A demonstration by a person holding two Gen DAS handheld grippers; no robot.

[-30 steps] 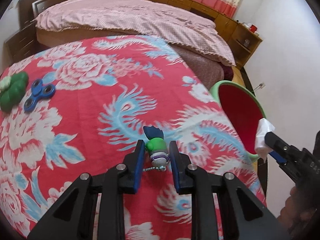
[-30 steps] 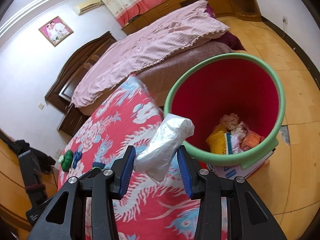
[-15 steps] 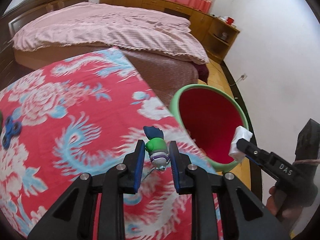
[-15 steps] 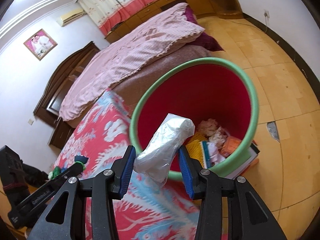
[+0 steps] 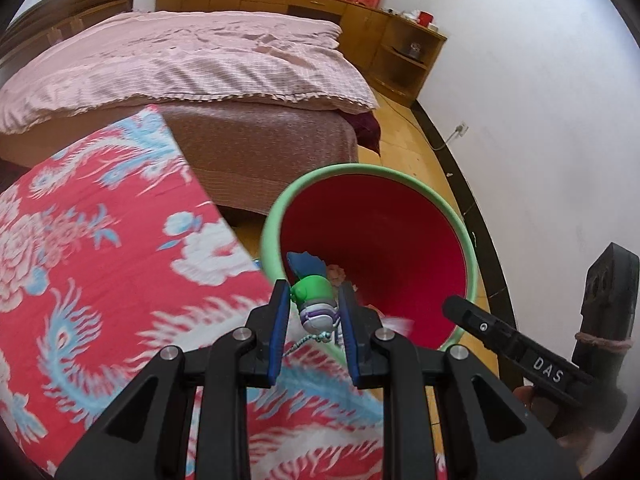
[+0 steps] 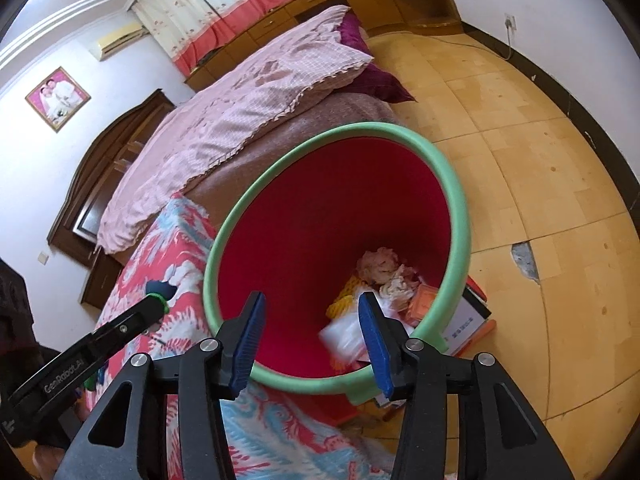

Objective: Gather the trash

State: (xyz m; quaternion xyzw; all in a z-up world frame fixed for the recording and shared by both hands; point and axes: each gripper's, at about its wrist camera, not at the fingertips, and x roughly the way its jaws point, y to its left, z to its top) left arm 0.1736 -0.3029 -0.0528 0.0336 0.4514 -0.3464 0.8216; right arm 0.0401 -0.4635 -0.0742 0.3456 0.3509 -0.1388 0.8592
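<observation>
My left gripper (image 5: 314, 312) is shut on a small green, white and blue toy figure (image 5: 315, 300) with a bead chain, held at the near rim of the red bin with a green rim (image 5: 276, 212). My right gripper (image 6: 314, 340) is open and empty above the same bin (image 6: 456, 208). The white plastic wrapper (image 6: 346, 336) is blurred inside the bin, just below the right jaws, among other trash (image 6: 384, 272). The left gripper also shows in the right wrist view (image 6: 158, 300), and the right gripper's finger shows in the left wrist view (image 5: 512, 344).
The table with the red flowered cloth (image 5: 100, 280) lies to the left of the bin. A bed with a pink cover (image 5: 192, 64) stands behind. A box (image 6: 468, 320) sits under the bin on the wooden floor (image 6: 540, 160).
My right gripper has opened and let go of the white wrapper, which has dropped into the bin. My left gripper has carried the toy figure right, from over the table to the bin's rim.
</observation>
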